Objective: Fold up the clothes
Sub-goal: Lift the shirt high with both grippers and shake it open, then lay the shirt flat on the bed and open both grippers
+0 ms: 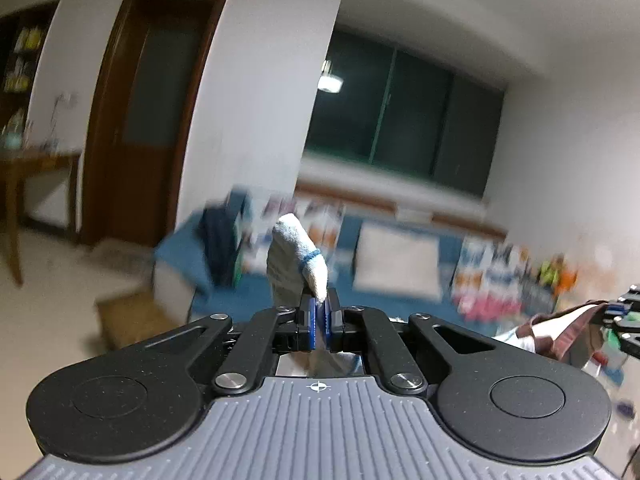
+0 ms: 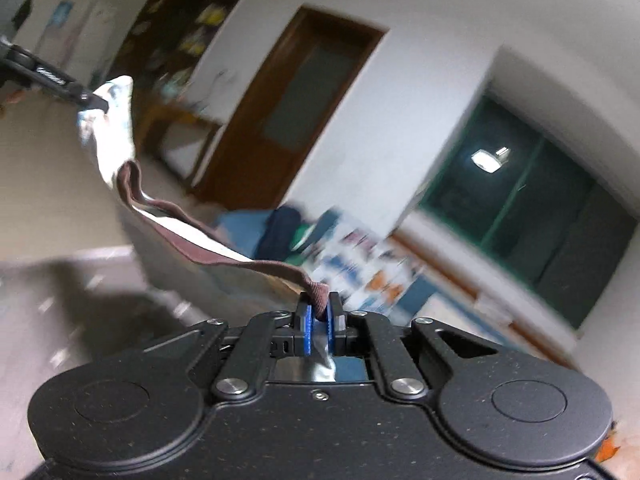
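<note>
Fingers (image 1: 310,322) of both grippers clamped on white garment with brown trim (image 2: 192,246), held airborne; keep edge taut, level before folding.

brown door (image 1: 132,120), dark window (image 1: 400,120), blue sofa (image 1: 256,292).

Pale floor (image 1: 60,292), lower left of left wrist view; cardboard box (image 1: 132,316) on it, just left of blue-covered bed/sofa (image 1: 224,300), frame centre. On blue cover: white cushion (image 1: 396,260), dark garment (image 1: 218,240), colourful blurred items (image 1: 500,268) at right. Wooden table (image 1: 24,168) far left, legs on floor
</note>
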A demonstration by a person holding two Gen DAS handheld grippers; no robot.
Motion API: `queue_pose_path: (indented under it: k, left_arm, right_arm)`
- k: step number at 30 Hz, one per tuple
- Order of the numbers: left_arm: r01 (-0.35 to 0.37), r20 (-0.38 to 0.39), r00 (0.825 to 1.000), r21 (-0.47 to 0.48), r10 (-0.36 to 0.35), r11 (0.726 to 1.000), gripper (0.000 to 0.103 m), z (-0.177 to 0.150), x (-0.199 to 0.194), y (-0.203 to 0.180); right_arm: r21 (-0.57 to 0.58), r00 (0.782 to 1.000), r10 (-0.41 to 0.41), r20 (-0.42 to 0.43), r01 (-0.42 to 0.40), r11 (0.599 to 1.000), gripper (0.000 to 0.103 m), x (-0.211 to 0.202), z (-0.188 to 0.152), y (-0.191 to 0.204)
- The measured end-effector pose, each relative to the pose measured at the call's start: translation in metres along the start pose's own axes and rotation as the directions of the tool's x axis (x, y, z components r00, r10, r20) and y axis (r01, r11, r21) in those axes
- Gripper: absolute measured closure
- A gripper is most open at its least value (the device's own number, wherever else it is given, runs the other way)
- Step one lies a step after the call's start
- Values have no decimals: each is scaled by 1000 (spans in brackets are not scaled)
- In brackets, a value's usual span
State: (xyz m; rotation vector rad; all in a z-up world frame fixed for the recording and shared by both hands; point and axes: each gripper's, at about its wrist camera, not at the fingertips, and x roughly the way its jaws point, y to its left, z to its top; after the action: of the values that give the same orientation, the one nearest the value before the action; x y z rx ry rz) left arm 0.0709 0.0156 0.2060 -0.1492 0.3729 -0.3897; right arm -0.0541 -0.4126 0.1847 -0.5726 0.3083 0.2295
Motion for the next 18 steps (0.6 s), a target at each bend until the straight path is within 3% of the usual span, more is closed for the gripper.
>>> queue_pose_path:
  k: [4, 8, 14, 16, 18]
  left_arm:
    - [-51, -137, 990, -39, 45, 998, 99, -72, -11, 22]
    - [-97, -225, 972, -100, 72, 990, 99, -123, -28, 50]
    - [-168, -295, 948, -160, 115, 973, 98, -176, -60, 84]
    - [-173, -302, 946, -158, 119, 972, 98, -185, -65, 89]
    - [-171, -307, 944, -153, 118, 973, 98, -191, -70, 89]
  right_arm:
    - [-16, 981, 158, -109, -161, 987, 95, -3, -50, 49]
    - [-10, 924, 314, -217, -323, 946, 95, -7, -99, 100]
    - [60, 902, 360, -239, -356, 932, 92, -20, -122, 106]
    - [84, 894, 375, -245, -366, 927, 76, -24, -130, 108]
    - [107, 885, 391, -252, -376, 920, 72, -28, -138, 110]
